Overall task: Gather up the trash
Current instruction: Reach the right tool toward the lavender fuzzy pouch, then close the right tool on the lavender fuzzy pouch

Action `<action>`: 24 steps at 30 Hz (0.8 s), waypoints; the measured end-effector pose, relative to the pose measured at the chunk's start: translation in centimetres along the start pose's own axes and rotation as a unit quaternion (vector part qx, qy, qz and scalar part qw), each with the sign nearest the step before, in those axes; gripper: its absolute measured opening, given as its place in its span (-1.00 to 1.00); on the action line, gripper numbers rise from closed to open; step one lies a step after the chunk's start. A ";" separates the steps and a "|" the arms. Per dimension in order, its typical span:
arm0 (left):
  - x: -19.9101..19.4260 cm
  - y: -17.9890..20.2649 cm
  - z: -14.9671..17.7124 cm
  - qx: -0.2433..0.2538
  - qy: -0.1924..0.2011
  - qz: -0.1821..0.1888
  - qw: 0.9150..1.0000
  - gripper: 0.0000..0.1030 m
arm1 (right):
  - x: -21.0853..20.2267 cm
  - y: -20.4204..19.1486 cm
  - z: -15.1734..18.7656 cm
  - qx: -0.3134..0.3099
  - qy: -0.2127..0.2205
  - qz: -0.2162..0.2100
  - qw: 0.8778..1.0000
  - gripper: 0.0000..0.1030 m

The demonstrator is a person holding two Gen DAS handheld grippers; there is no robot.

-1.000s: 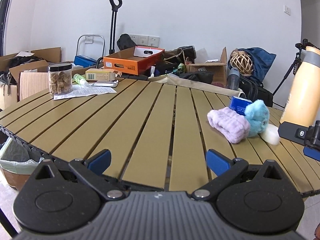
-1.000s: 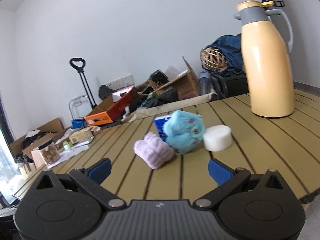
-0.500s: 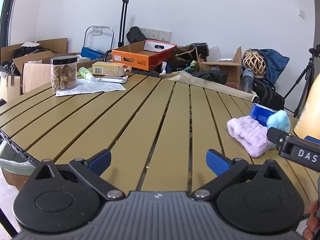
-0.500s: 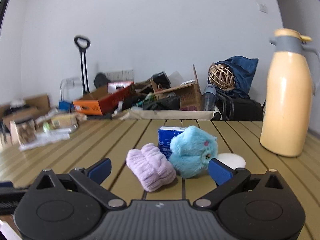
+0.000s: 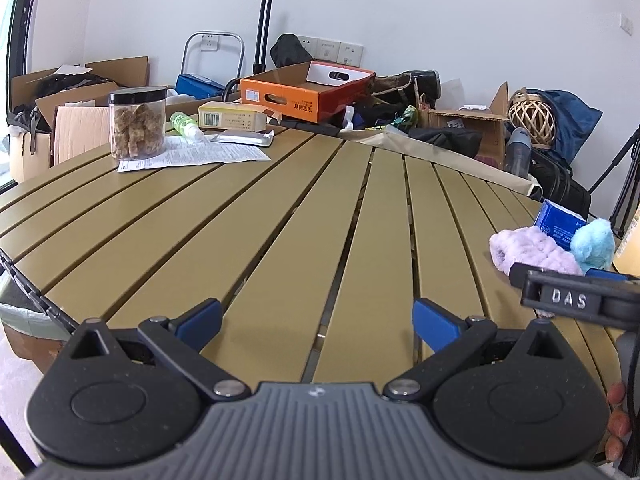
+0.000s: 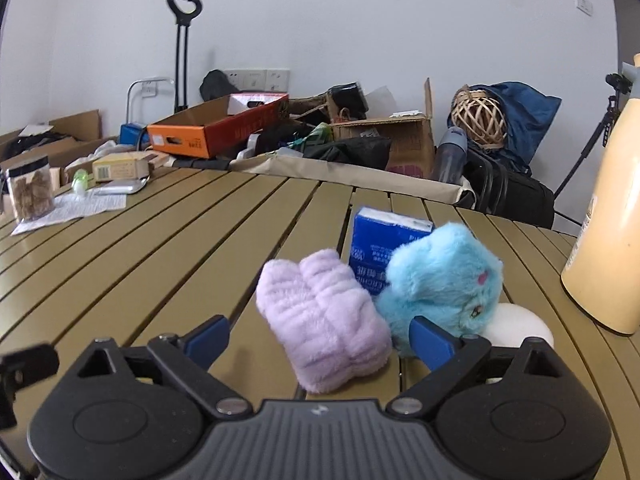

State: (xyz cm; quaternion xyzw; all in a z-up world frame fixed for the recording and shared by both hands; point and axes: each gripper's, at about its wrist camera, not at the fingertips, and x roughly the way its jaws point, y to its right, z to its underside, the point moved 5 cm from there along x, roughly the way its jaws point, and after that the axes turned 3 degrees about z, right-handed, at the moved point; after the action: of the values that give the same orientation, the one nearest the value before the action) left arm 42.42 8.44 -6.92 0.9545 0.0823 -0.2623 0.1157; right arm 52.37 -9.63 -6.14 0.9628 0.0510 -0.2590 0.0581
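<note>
A lilac fluffy cloth (image 6: 326, 320) lies on the slatted table (image 6: 180, 248), right in front of my right gripper (image 6: 320, 338), which is open and empty with the cloth between its fingertips. Beside the cloth are a blue plush toy (image 6: 442, 280), a blue tissue pack (image 6: 384, 240) and a white round pad (image 6: 520, 326). My left gripper (image 5: 318, 322) is open and empty over bare slats. The cloth (image 5: 532, 250), the toy (image 5: 594, 244) and the pack (image 5: 558, 222) show at its right. At the far left lie a paper sheet (image 5: 192, 156), a foil packet (image 5: 244, 138) and a small green bottle (image 5: 184, 124).
A tall cream thermos (image 6: 610, 216) stands at the right. A jar of brown chunks (image 5: 138, 122) and a yellow carton (image 5: 232, 118) sit on the far left. A lined bin (image 5: 24, 316) is below the table's left edge. Boxes and bags crowd the floor behind.
My right gripper has swung left and come close to the lilac cloth, so the thermos slid to the frame's right edge. My left gripper has moved left and slightly forward over the table.
</note>
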 end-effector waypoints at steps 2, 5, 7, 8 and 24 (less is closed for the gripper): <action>0.0 0.2 0.1 0.004 0.000 -0.001 1.000 1.00 | 0.4 0.2 0.0 0.004 -0.004 0.002 1.000 0.66; 0.2 0.4 0.1 0.007 0.000 -0.001 1.000 1.00 | 0.8 0.4 0.2 0.014 -0.016 -0.008 1.000 0.18; 0.1 0.4 0.1 0.005 -0.001 0.000 1.000 1.00 | 0.8 0.7 0.3 0.020 -0.017 -0.010 1.000 0.08; 0.1 0.5 0.2 0.004 -0.001 0.000 1.000 1.00 | 0.7 0.7 0.3 0.022 -0.015 -0.014 1.000 0.00; -1.5 0.2 -0.5 -0.004 0.016 0.007 1.000 1.00 | -5.1 0.7 0.1 0.021 0.060 -0.044 0.997 -0.38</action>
State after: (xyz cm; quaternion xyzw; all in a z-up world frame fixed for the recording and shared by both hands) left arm 41.47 8.25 -5.68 0.9588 0.0783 -0.2454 0.1197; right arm 47.97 -10.72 -3.61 0.9744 0.0909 -0.2040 0.0235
